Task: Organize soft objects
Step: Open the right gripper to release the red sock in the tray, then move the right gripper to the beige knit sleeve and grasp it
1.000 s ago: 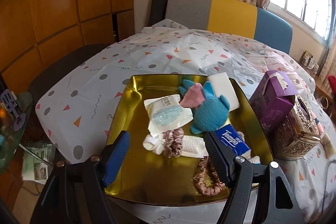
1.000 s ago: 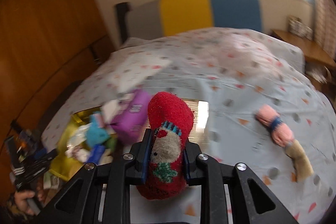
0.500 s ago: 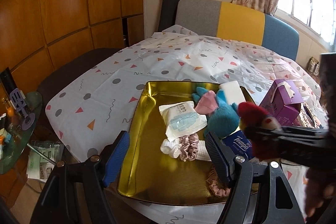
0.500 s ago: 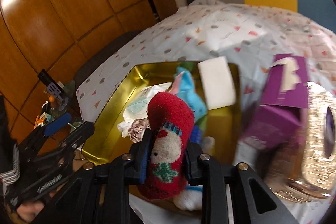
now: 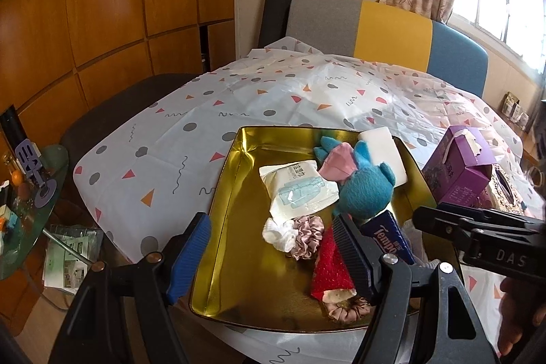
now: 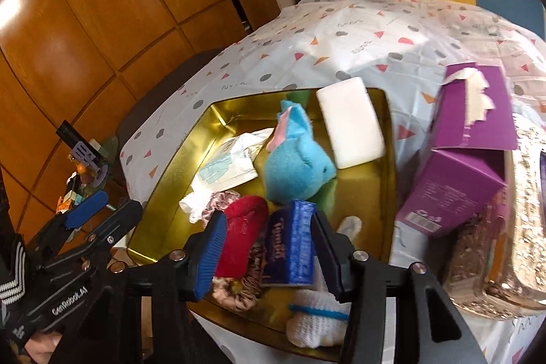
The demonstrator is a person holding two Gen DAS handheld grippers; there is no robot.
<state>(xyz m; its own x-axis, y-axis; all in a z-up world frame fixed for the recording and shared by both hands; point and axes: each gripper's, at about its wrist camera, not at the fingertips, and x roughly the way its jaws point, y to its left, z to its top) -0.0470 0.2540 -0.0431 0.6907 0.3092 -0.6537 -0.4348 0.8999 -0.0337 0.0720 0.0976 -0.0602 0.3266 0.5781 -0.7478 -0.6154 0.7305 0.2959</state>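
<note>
A gold tray (image 5: 218, 210) (image 6: 170, 166) holds several soft things: a blue plush (image 5: 365, 193) (image 6: 293, 166), a white wipes pack (image 5: 297, 190), a pink scrunchie (image 5: 307, 236) and a blue tissue pack (image 6: 290, 248). The red Christmas sock (image 6: 239, 234) (image 5: 329, 265) lies in the tray's front part. My right gripper (image 6: 269, 248) hovers low over it, jaws opening, with the sock and the tissue pack between the pads but not pinched. My left gripper (image 5: 269, 258) stands open over the tray's front edge, holding nothing.
A white block (image 6: 351, 121) leans on the tray's far rim. A purple tissue box (image 6: 460, 166) and an ornate gold box (image 6: 512, 227) stand right of the tray. A white sock (image 6: 317, 319) lies at the near rim. A patterned cloth (image 5: 307, 98) covers the table.
My right gripper swung from over the table to the tray with the red sock, came down, and its jaws spread; the sock now lies in the tray. The left gripper stayed put.
</note>
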